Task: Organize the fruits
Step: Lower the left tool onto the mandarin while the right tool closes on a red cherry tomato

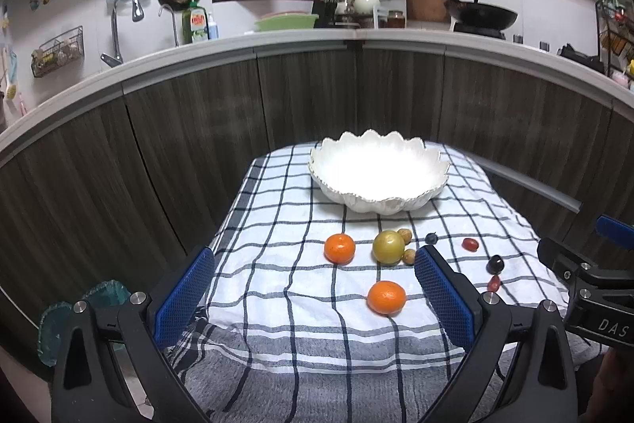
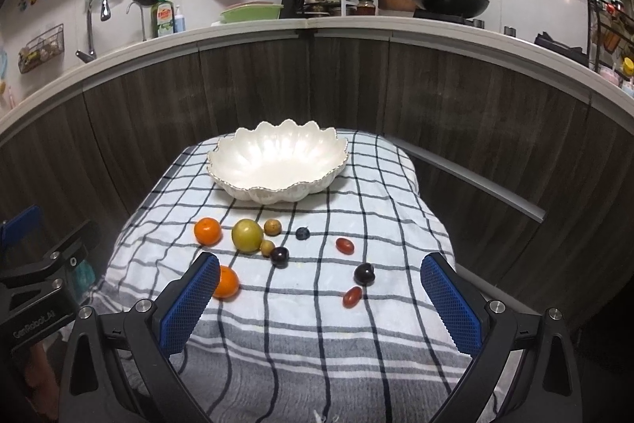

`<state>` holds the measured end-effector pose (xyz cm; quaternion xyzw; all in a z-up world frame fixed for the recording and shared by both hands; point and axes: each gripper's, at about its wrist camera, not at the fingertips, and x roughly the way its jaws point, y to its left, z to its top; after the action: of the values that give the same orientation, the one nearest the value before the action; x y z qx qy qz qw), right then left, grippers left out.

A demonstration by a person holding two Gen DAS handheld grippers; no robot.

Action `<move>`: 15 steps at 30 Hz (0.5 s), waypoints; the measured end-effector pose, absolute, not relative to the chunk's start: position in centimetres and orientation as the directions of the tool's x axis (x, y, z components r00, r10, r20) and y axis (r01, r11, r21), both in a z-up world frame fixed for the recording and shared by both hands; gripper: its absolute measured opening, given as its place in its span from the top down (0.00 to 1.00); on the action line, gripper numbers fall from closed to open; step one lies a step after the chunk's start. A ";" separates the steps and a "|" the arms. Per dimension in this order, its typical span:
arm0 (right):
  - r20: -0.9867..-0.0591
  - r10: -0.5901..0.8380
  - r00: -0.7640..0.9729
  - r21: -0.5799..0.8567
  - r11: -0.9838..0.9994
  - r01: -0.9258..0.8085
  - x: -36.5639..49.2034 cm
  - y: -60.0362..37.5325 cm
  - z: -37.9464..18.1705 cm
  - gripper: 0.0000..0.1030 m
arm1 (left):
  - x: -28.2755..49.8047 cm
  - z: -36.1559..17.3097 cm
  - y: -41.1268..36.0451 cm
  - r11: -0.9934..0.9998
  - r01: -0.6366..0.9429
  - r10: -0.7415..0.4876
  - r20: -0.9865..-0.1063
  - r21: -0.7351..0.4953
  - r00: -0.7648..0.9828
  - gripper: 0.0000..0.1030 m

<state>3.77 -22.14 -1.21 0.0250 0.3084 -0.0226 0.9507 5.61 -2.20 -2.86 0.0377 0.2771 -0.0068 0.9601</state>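
Blue-padded fingers (image 1: pixel 184 294) of the left gripper (image 1: pixel 313 298) sit nearest the lens, spread wide with nothing between them, and the right gripper (image 2: pixel 321 302) is likewise spread and empty over the near edge of the checked cloth (image 2: pixel 301 343) that covers the tabletop. By my reading the task has not begun: the scalloped white bowl (image 2: pixel 241 181), largest thing on the cloth, stands at twelve o'clock and shows no fruit inside, while every fruit lies loose on the cloth between bowl and grippers. Of the fruit, the largest is a yellow-green round one (image 2: pixel 247 234), smooth and dull-skinned, at about eleven o'clock in the right wrist view. Next come two oranges: one (image 2: pixel 207 231) just to its nine o'clock side, the other (image 2: pixel 226 282) nearer, partly hidden behind the right gripper's left finger. Two dark plums follow, one (image 2: pixel 279 256) close to the green fruit at its four o'clock, one (image 2: pixel 364 273) well apart toward two o'clock. Two small tan fruits (image 2: pixel 272 226) sit against the green one. Two red oblong tomatoes lie at one o'clock, one (image 2: pixel 344 245) farther, one (image 2: pixel 352 297) nearer beside the second plum. Smallest is a blueberry-like dark fruit (image 2: pixel 302 233) at twelve, just short of the bowl
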 end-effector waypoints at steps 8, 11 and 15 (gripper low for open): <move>-0.625 -0.043 0.780 0.023 0.997 0.073 6.4 -22.8 -2.8 0.00 | 8.6 -4.6 -3.1 0.995 0.065 -0.006 -0.589 0.078 0.808 0.00; -0.648 -0.038 0.761 0.036 0.996 0.081 7.7 -23.2 -3.6 0.00 | 9.6 -5.2 -3.3 0.995 0.068 -0.007 -0.602 0.079 0.798 0.00; -0.669 -0.039 0.742 0.036 0.996 0.085 9.0 -23.5 -4.6 0.00 | 11.2 -6.2 -3.6 0.995 0.073 -0.017 -0.633 0.061 0.774 0.00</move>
<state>9.05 -23.50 -4.56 0.0322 0.3575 -0.0332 0.9328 11.17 -3.59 -6.19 0.0412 0.3353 -0.0239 0.9409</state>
